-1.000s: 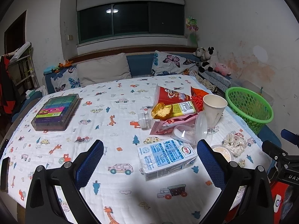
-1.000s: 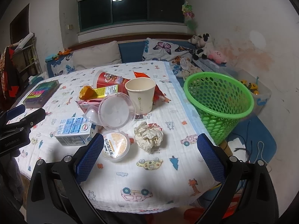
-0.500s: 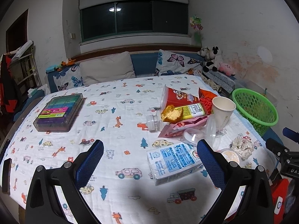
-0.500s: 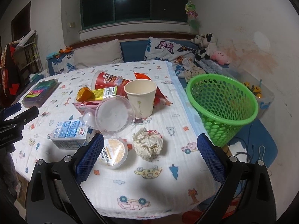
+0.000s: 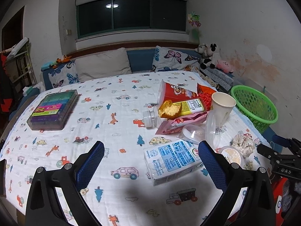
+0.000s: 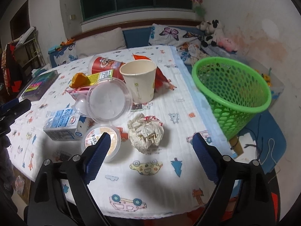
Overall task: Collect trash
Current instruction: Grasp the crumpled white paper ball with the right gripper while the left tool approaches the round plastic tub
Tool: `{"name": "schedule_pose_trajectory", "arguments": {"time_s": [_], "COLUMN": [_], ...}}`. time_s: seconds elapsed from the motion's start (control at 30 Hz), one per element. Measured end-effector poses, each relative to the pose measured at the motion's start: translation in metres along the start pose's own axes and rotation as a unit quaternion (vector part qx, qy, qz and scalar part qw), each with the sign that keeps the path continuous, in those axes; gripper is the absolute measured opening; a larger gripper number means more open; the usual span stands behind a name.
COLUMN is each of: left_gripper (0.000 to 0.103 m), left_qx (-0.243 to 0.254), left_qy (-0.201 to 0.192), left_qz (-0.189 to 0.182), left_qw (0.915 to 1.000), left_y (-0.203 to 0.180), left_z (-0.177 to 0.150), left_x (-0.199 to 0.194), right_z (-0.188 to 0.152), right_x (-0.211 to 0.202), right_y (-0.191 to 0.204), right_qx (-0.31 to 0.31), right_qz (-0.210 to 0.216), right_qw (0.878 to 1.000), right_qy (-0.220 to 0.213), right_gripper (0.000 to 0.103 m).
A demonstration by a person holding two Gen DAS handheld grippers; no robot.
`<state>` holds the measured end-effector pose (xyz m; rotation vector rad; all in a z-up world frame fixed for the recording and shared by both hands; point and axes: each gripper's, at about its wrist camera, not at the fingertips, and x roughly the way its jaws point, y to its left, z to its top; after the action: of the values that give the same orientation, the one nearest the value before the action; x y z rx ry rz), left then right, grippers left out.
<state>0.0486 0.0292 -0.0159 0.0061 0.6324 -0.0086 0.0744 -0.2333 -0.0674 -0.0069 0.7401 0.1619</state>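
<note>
Trash lies on the patterned tablecloth: a crumpled paper ball, a paper cup, a clear plastic lid, a small pudding cup, a blue milk carton and red snack wrappers. A green mesh basket stands off the table's right edge. My right gripper is open and empty, just in front of the paper ball. My left gripper is open and empty, near the milk carton.
A box of coloured pens lies at the table's left. A bench with butterfly cushions and plush toys runs along the far wall. Cables lie on the blue floor mat beside the basket.
My right gripper has moved forward and down toward the paper ball, which now looks larger. My left gripper has drawn slightly back and left; the objects have not moved.
</note>
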Motion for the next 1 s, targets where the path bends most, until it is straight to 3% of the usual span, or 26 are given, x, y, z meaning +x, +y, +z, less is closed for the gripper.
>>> {"name": "schedule_pose_trajectory", "arguments": {"time_s": [0.53, 0.63, 0.8, 1.0], "left_gripper": [0.097, 0.097, 0.097, 0.097], "left_qx": [0.043, 0.067, 0.111, 0.17], "left_qy": [0.018, 0.019, 0.023, 0.047], "left_qz": [-0.056, -0.077, -0.119, -0.182], "left_qw": [0.9973, 0.9946, 0.9864, 0.9673], "left_y": [-0.023, -0.035, -0.06, -0.099], "left_z": [-0.011, -0.013, -0.016, -0.019], "left_x": [0.011, 0.012, 0.013, 0.024], "right_z": [0.004, 0.005, 0.004, 0.008], "right_x": [0.052, 0.057, 0.055, 0.04], "right_y": [-0.014, -0.017, -0.021, -0.033], "right_qx": [0.033, 0.038, 0.045, 0.051], "right_qz": [0.055, 0.066, 0.081, 0.076], "right_qw": [0.996, 0.995, 0.993, 0.995], "right_qy": [0.057, 0.064, 0.068, 0.047], "right_gripper": [0.06, 0.049, 0.041, 0.04]}}
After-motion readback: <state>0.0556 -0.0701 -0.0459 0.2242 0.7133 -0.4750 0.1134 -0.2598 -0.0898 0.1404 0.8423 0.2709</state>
